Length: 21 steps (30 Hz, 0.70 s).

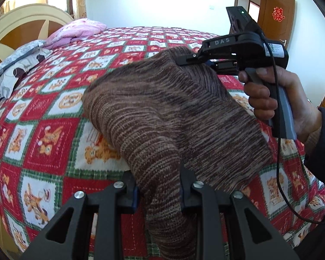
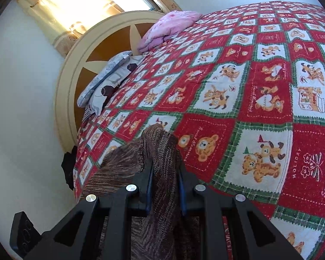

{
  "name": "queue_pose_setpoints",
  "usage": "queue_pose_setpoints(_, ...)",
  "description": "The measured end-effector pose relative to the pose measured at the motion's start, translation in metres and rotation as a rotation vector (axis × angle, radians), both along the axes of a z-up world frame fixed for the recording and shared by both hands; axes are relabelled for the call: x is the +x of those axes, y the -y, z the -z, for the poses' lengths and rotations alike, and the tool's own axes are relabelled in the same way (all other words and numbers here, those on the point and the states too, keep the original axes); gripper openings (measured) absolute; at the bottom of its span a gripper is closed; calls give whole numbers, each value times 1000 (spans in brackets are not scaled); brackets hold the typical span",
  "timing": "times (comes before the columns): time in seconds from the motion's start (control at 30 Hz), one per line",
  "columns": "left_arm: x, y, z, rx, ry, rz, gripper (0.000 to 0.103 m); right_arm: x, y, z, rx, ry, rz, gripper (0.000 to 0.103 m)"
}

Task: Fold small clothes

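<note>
A brown striped knit garment (image 1: 166, 112) hangs stretched in the air above the bed between both grippers. My left gripper (image 1: 159, 184) is shut on its near edge, and cloth droops below the fingers. My right gripper (image 1: 184, 61), held by a hand at the right of the left wrist view, is shut on the garment's far upper corner. In the right wrist view the same gripper (image 2: 164, 173) pinches a bunched fold of the knit garment (image 2: 160, 151), which falls away to the left and down.
The bed carries a red, white and green patchwork quilt (image 1: 45, 134) with bear prints, also in the right wrist view (image 2: 260, 108). A pink pillow (image 1: 75, 31) and grey patterned pillows (image 1: 13, 71) lie by the wooden headboard (image 1: 15, 28). A brown door (image 1: 277, 19) stands at the far right.
</note>
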<state>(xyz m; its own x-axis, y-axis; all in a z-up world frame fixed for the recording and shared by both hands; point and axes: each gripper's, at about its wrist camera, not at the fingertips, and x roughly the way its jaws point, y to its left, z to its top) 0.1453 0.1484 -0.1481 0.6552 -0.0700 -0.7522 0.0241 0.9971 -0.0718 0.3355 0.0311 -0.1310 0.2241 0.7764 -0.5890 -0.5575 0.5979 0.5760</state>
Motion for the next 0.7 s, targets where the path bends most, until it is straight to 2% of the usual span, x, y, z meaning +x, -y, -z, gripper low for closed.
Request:
queue_pose_setpoints(0.2,-1,2,6,29,11,7,28,6,-1,14,-16,-33,26,20)
queue_pose_setpoints(0.37,-4,-1,9,18,16,6,30,7,-1,20,-24,-52,29,20)
queue_pose_setpoints(0.6,-4,-3,10,27,11,-14,41,8,4,31,-26,-109,44,23)
queue_pose_setpoints(0.67,-6,-2,8,56,7,-28,49,6,6,31,-25,-114,54,28)
queue_pose_setpoints(0.7,-8,-2,5,71,11,-37,53,5,8,30,-32,-112,64,35)
